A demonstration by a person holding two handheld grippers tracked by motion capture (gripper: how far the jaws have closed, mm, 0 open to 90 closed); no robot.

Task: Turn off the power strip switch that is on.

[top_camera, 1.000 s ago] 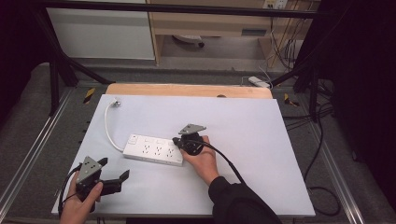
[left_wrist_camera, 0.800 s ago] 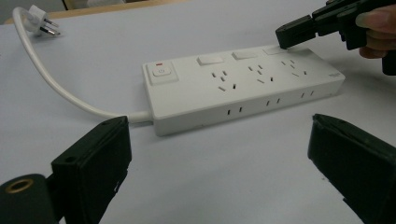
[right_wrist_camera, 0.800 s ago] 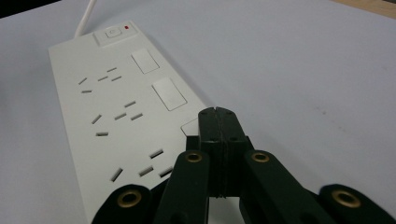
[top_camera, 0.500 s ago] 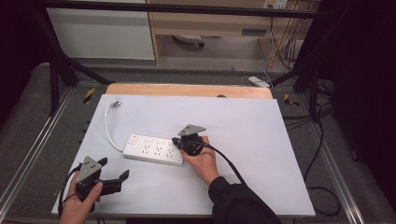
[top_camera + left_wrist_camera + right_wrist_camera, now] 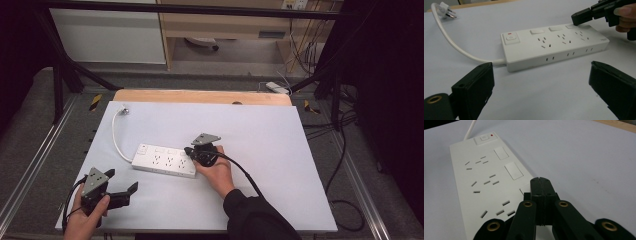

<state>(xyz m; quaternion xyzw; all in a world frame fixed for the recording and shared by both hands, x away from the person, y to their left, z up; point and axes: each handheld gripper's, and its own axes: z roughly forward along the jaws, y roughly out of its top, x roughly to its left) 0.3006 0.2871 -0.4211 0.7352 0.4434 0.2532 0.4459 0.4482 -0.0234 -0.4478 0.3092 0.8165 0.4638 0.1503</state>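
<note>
Looking at the white table (image 5: 280, 150), there's exactly one power strip (image 5: 165, 161) on it, a white one lying flat roughly mid-table, with its one white cord (image 5: 116, 137) looping off toward the far left corner and ending in one plug (image 5: 124, 108) that's just lying loose on the surface. Counting what's on the strip: one power button (image 5: 510, 38) with a tiny red mark above it at the cord end, three rocker switches (image 5: 512, 170) in a row along one long edge, and three socket groups (image 5: 484, 181) on top, plus more slots along the side wall facing the left gripper view. Two grippers in play, one per hand. The right gripper (image 5: 191, 150) has its two jaws squeezed fully together with nothing between them, and the closed tip is sitting right on the third switch (image 5: 571, 26), the one at the end farthest from the cord; you can see it from the left gripper view as a black tip touching that switch, and the right gripper view looks straight down the shut jaws at it. The left gripper (image 5: 122, 181) is down at the near left part of the table, well apart from the strip, jaws spread wide with nothing in them, pointed at the strip's long side
</note>
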